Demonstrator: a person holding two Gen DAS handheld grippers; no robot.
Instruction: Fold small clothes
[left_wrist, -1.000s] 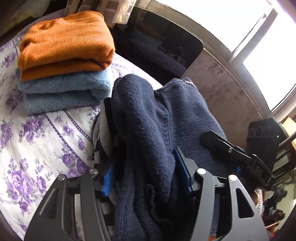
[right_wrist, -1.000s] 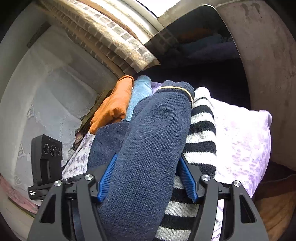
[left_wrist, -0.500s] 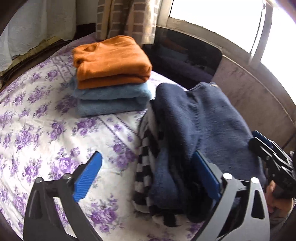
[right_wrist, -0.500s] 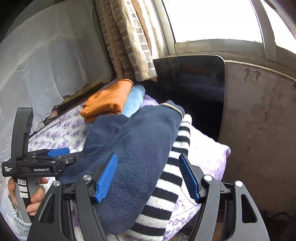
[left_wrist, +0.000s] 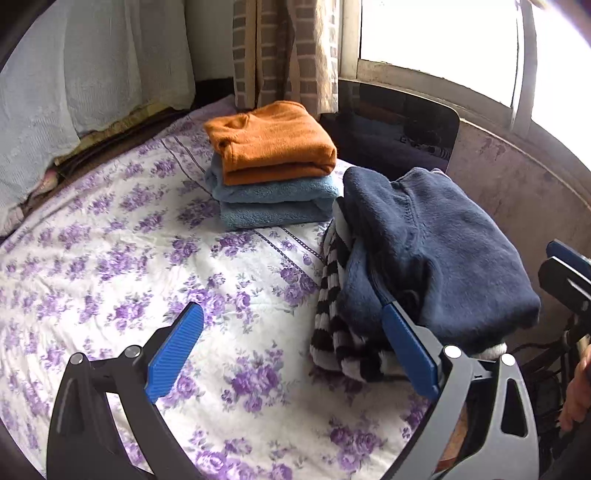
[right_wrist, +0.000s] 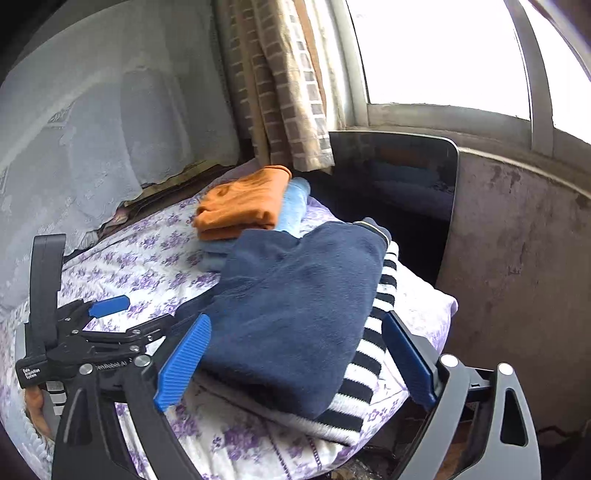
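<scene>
A folded navy sweater (left_wrist: 439, 243) lies on top of a black-and-white striped garment (left_wrist: 332, 306) at the right edge of the bed; both also show in the right wrist view, the sweater (right_wrist: 295, 302) over the striped one (right_wrist: 369, 354). My left gripper (left_wrist: 291, 339) is open and empty, just left of and below the pile. My right gripper (right_wrist: 295, 354) is open and empty, its jaws standing wide on either side of the pile's near edge. The left gripper also shows in the right wrist view (right_wrist: 110, 317).
A folded orange sweater (left_wrist: 269, 147) sits on a folded light-blue fleece (left_wrist: 273, 203) at the back of the flowered bedsheet (left_wrist: 110, 266). A dark glossy headboard panel (left_wrist: 399, 122), a curtain (left_wrist: 288, 51), the window and a concrete wall (right_wrist: 517, 258) stand behind.
Both grippers have opened, let go of the navy sweater and drawn back. The sweater now rests on the striped garment.
</scene>
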